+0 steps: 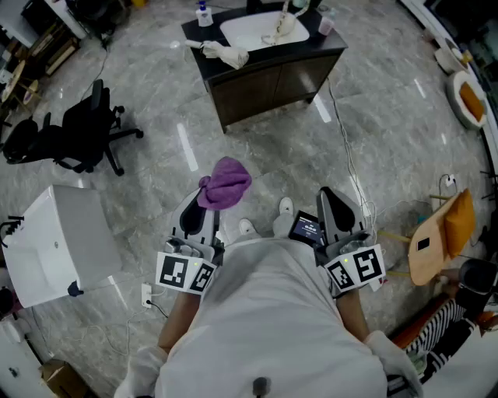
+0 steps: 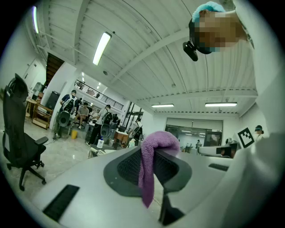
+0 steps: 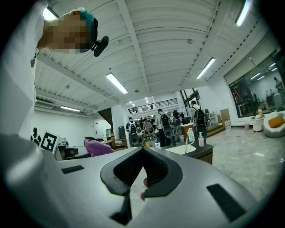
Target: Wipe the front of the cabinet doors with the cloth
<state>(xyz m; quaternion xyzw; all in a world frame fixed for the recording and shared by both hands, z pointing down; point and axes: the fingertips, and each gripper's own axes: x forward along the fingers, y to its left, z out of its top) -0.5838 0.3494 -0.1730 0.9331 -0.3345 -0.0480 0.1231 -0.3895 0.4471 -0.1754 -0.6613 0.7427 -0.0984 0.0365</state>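
Observation:
The dark brown cabinet (image 1: 268, 84) with a white sink on top stands a few steps ahead of me, its doors facing me. In the right gripper view the cabinet (image 3: 202, 156) shows beyond the jaw tips. My left gripper (image 1: 205, 204) is held close to my body and is shut on a purple cloth (image 1: 225, 183). Seen along the left jaws, the purple cloth (image 2: 149, 165) bunches over the tips and hangs down between them. My right gripper (image 1: 330, 199) is level with the left one, shut, with nothing in it. The cloth (image 3: 99, 147) shows at the left there.
A white rag (image 1: 226, 54) and a soap bottle (image 1: 204, 14) are on the cabinet's counter. A black office chair (image 1: 78, 136) and a white box (image 1: 56, 242) stand at the left, a wooden chair (image 1: 440, 233) at the right. A white cable (image 1: 348, 148) runs across the grey floor.

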